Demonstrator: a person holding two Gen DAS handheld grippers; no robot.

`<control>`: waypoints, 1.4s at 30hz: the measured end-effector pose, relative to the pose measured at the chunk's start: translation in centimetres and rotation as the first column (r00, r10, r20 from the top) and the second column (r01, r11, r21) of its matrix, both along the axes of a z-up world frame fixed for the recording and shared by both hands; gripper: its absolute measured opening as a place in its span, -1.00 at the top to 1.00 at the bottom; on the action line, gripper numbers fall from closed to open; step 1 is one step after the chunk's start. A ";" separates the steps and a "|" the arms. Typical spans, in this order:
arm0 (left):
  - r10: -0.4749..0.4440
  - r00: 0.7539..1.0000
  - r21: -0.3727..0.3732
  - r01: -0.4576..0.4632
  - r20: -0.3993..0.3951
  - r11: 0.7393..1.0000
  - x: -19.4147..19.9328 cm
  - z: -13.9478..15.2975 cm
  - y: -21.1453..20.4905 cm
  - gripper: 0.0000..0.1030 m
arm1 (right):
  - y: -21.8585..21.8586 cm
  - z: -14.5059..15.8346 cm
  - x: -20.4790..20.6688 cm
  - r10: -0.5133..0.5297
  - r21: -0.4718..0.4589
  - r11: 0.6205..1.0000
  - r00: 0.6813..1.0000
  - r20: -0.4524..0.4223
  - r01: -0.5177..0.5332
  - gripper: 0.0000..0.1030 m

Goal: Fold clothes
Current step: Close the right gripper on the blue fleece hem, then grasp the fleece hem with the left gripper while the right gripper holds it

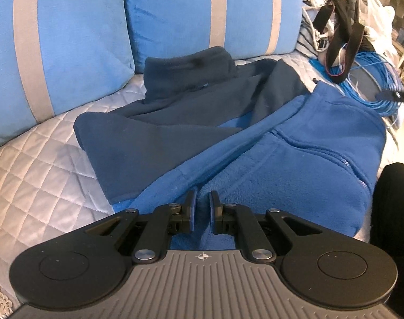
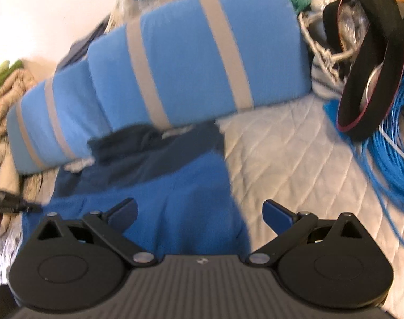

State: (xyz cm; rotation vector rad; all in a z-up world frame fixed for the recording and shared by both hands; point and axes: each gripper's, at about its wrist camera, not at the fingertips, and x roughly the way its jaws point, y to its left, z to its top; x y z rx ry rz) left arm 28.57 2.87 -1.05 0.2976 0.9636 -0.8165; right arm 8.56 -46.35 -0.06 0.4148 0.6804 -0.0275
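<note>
A fleece jacket (image 1: 295,146), bright blue with navy sleeves and collar (image 1: 188,66), lies on a quilted grey bed cover (image 1: 37,159). My left gripper (image 1: 202,207) is shut on a raised fold of the blue fleece at the jacket's near edge. In the right wrist view the same jacket (image 2: 191,199) lies below my right gripper (image 2: 200,212), which is open wide and empty, hovering over the blue part near its right edge. The right gripper's tip also shows in the left wrist view (image 1: 393,96) at the far right.
Blue cushions with grey stripes (image 1: 69,40) stand behind the jacket. A coil of blue cable (image 2: 388,146), a black bag (image 2: 366,61) and loose clutter lie to the right. Bare quilt (image 2: 295,159) lies right of the jacket. A dark leg (image 1: 396,212) is at the right.
</note>
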 end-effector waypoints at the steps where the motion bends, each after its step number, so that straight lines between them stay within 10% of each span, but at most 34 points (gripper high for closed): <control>1: 0.006 1.000 -0.001 -0.006 0.000 1.000 0.0 -0.1 0.0 0.80 | -0.9 -0.4 0.7 -0.002 0.007 1.000 1.000 0.008 0.002 -0.98; 18: 0.060 0.998 -0.022 -0.060 -0.035 0.998 0.6 -1.9 0.2 0.79 | -7.5 -10.3 11.5 0.166 0.341 0.928 0.986 -0.019 -0.150 -0.35; 22: 0.064 0.997 -0.030 -0.066 -0.043 0.997 0.7 -2.1 0.4 0.79 | -7.1 -11.2 11.7 0.190 0.380 0.909 0.982 -0.014 -0.171 0.19; 26: 0.068 0.997 -0.040 -0.070 -0.046 0.997 0.6 -2.1 0.5 0.79 | -5.9 -10.5 10.9 0.202 0.288 0.936 0.979 0.032 -0.203 0.62; 32: 0.072 0.997 -0.039 -0.074 -0.035 0.996 0.4 -2.3 0.3 0.79 | -3.2 -7.8 8.8 0.245 0.026 0.968 0.962 0.124 -0.249 0.72; 42: 0.120 0.993 -0.180 -0.120 -0.011 0.976 -0.3 0.0 2.5 0.40 | -2.6 -4.7 7.9 0.236 -0.084 0.971 0.959 0.155 -0.225 0.77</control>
